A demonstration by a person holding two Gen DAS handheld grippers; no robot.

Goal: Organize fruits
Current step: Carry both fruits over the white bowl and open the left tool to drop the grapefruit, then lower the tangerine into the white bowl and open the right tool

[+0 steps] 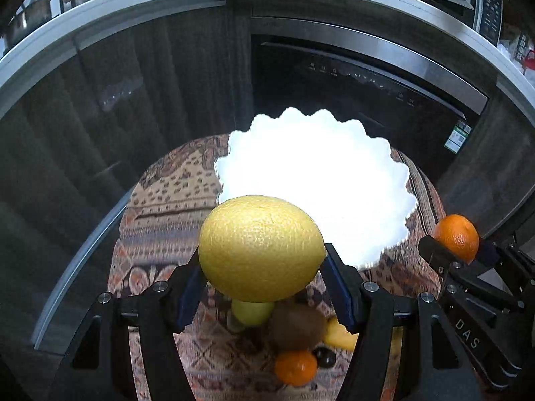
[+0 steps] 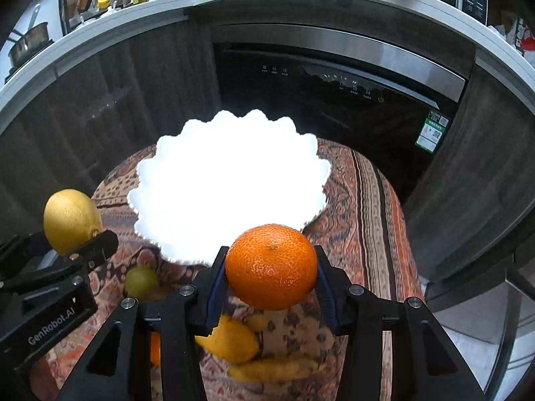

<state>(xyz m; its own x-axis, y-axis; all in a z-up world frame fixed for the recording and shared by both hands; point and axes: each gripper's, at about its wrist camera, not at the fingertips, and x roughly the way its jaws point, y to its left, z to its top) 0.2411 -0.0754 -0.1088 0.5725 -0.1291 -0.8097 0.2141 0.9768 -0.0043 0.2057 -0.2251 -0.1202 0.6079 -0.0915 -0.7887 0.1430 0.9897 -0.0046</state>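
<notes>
Left gripper (image 1: pixel 262 277) holds one lemon (image 1: pixel 260 247) | right gripper (image 2: pixel 271 280) holds one mandarin (image 2: pixel 271 265) | one white plate (image 2: pixel 230 180)

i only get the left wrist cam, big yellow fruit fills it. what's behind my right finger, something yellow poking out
Observer: A lemon on the cloth, with a banana beside it.
Operator: is the right gripper's orange held square
Observer: Yes, the orange sits centred between both pads of the right gripper.
Operator: plate empty on its near side
Observer: The white plate is overexposed; nothing shows on it.
</notes>
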